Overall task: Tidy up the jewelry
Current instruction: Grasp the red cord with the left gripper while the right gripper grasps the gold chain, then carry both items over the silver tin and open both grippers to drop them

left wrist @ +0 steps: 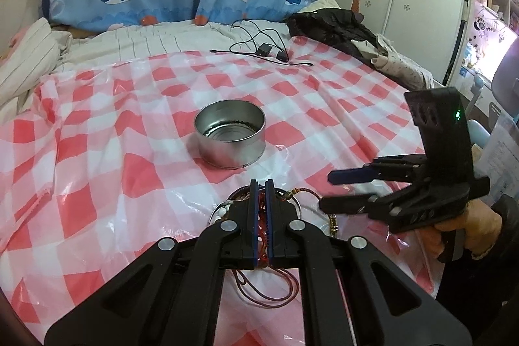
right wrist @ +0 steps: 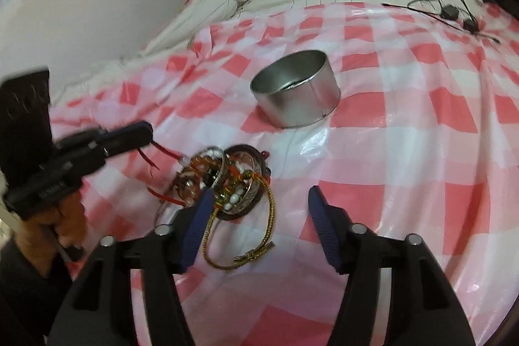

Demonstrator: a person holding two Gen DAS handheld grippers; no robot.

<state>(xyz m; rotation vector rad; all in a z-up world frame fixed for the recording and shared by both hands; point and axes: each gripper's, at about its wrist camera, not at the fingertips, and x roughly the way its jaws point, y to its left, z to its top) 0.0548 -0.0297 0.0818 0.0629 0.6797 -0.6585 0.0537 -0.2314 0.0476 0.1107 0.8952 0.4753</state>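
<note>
From the left wrist, the left gripper (left wrist: 260,184) has its jaws pressed together on a red cord (left wrist: 263,229), which shows in the thin gap between the blue pads and loops out beneath them at 6 o'clock. Just past the tips lies the jewelry pile (left wrist: 285,200), mostly hidden by the gripper: white beads at its 9 o'clock edge, a metal ring and a gold bangle at 3 o'clock. The tin (left wrist: 231,135) stands upright at 12 o'clock from the pile, apart from it, on the checked sheet (left wrist: 113,135) spread over the bed. The right gripper (left wrist: 327,188) comes in at 3 o'clock, held by a hand (left wrist: 460,229), its jaws parted with nothing between them, its tips just beside the pile.

From the right wrist, the right gripper (right wrist: 259,196) has wide-open jaws and grips nothing. The pile (right wrist: 223,180) sits at 11 o'clock from the gap, with the left finger overlapping its near edge; whether they touch is unclear. The bangle (right wrist: 259,235) lies between the jaws. The left gripper (right wrist: 149,130), blurred at 9 o'clock, holds the cord (right wrist: 165,150), which runs taut to the pile. The tin (right wrist: 298,96) stands at 12 o'clock, well beyond. Black cables (right wrist: 454,8) lie at 1 o'clock.
</note>
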